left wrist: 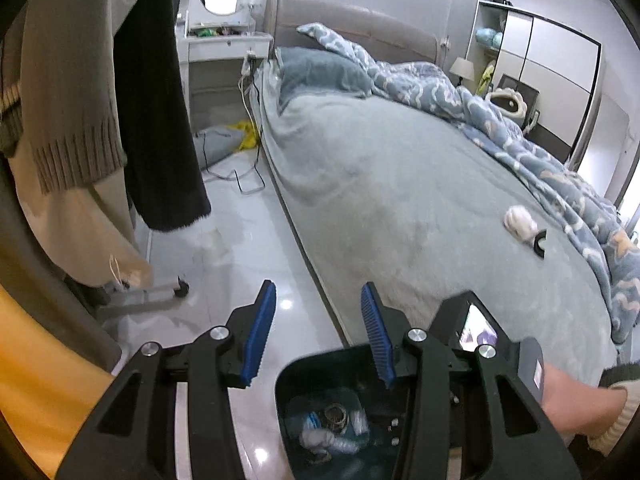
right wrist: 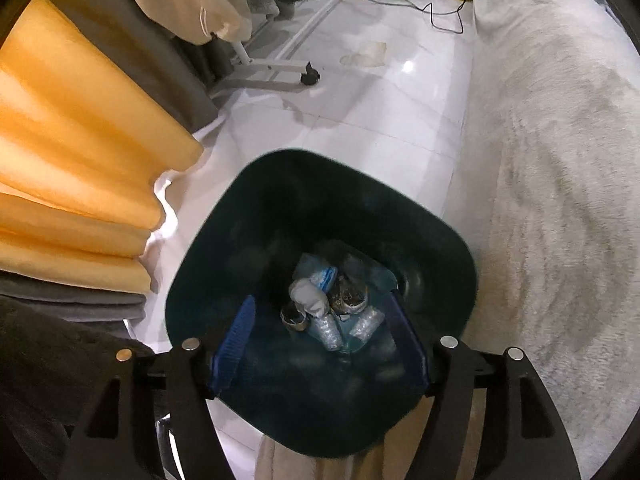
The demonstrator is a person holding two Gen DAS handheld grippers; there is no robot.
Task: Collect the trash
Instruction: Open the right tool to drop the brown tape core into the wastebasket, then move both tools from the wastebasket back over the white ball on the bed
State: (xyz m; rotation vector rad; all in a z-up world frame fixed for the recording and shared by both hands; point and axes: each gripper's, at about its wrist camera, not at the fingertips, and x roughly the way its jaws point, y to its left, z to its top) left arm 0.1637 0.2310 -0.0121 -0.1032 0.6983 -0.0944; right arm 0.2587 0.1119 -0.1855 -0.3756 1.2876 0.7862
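Note:
A dark green trash bin (right wrist: 224,240) stands on the floor beside the bed; it also shows in the left wrist view (left wrist: 292,380). Inside lie crumpled tissue (right wrist: 308,296), plastic wrappers (right wrist: 366,326) and other scraps. My right gripper (right wrist: 320,344) is open and empty, directly above the bin mouth. My left gripper (left wrist: 318,312) is open and empty, above the floor at the bed's edge. On the bed lie a crumpled white tissue (left wrist: 520,222) and a small black object (left wrist: 540,242), far right of the left gripper.
The grey bed (left wrist: 380,184) carries a blue patterned duvet (left wrist: 500,120). A wheeled clothes rack (right wrist: 280,64) with hanging clothes and orange curtains (right wrist: 80,140) stands left. Cables (left wrist: 248,180) and a yellow item (left wrist: 248,136) lie on the white tiled floor near a vanity table (left wrist: 224,44).

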